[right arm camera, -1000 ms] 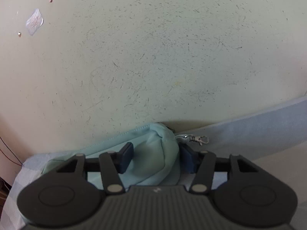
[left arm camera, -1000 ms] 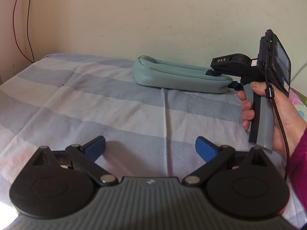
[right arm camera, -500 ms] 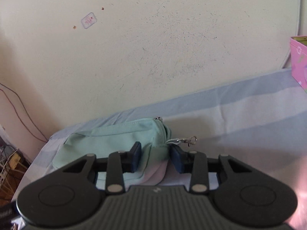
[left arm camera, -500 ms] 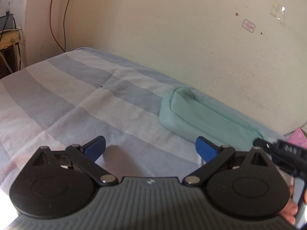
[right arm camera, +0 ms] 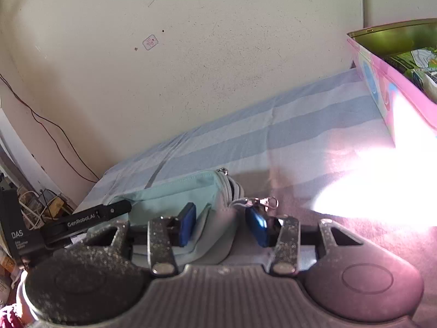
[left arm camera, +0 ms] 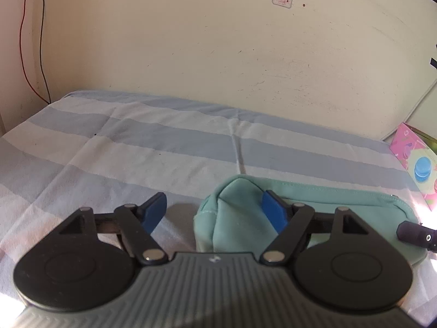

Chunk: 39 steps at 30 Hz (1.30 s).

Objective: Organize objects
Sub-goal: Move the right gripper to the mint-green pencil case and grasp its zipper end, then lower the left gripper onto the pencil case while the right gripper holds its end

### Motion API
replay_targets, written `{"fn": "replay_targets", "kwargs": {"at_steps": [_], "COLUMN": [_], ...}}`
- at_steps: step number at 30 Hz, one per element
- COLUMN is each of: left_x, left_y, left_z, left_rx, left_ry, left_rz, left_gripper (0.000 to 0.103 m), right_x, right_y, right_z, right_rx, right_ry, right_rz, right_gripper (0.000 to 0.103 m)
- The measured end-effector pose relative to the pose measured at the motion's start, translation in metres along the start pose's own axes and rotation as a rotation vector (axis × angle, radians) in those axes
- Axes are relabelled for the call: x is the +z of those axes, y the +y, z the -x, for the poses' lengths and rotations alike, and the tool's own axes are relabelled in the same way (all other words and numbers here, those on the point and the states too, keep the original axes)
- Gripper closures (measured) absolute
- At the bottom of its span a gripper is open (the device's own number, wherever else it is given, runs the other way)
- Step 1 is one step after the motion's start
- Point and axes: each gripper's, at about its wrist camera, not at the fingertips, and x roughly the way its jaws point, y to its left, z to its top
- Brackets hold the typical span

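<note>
One mint-green fabric pouch (left arm camera: 322,207), soft, long and slack, zip edge along the top, small metal clasp (right arm camera: 266,201) on a cord at one end; lying flat on striped bed (left arm camera: 164,142) near the wall. Left gripper (left arm camera: 214,211) spread wide about the pouch's rounded end, one pad over the cloth, the other clear of it on the sheet. Right gripper (right arm camera: 223,227) at the opposite, clasp end, partly closed, pads (right arm camera: 187,224) flanking the fabric; firm clamp not confirmed. Pink printed box (right arm camera: 396,82) beyond, at the bed's edge. Risks, as judged: slack cloth slipping from a shallow pinch; clasp cord snagging a pad; sheet gathered along with the pouch.
</note>
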Motion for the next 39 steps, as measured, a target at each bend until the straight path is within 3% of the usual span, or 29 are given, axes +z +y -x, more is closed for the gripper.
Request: {"fn": "replay_targets", "kwargs": {"at_steps": [14, 21, 24, 27, 28, 39], "left_x": [-0.001, -0.010, -0.010, -0.013, -0.013, -0.015], "left_y": [-0.001, 0.011, 0.005, -0.007, -0.010, -0.011], "left_z": [0.002, 0.018, 0.017, 0.016, 0.016, 0.016], "left_rx": [-0.004, -0.114, -0.113, -0.139, -0.129, -0.135], "left_ry": [-0.003, 0.043, 0.038, 0.029, 0.025, 0.030], "left_rz": [0.004, 0.034, 0.010, -0.046, -0.058, -0.070], "left_gripper": [0.025, 0.017, 0.018, 0.029, 0.029, 0.031], "right_x": [-0.006, -0.006, -0.006, -0.007, -0.008, -0.012], "right_y": [0.007, 0.007, 0.009, 0.014, 0.016, 0.023], "right_z": [-0.001, -0.002, -0.004, -0.006, -0.007, -0.003], "right_rx": [0.003, 0.010, 0.008, -0.005, -0.007, -0.041], "right_ry": [0.000, 0.003, 0.005, 0.010, 0.013, 0.021], "right_rz": [0.063, 0.057, 0.069, 0.105, 0.117, 0.157], "right_gripper": [0.043, 0.042, 0.042, 0.042, 0.047, 0.053]}}
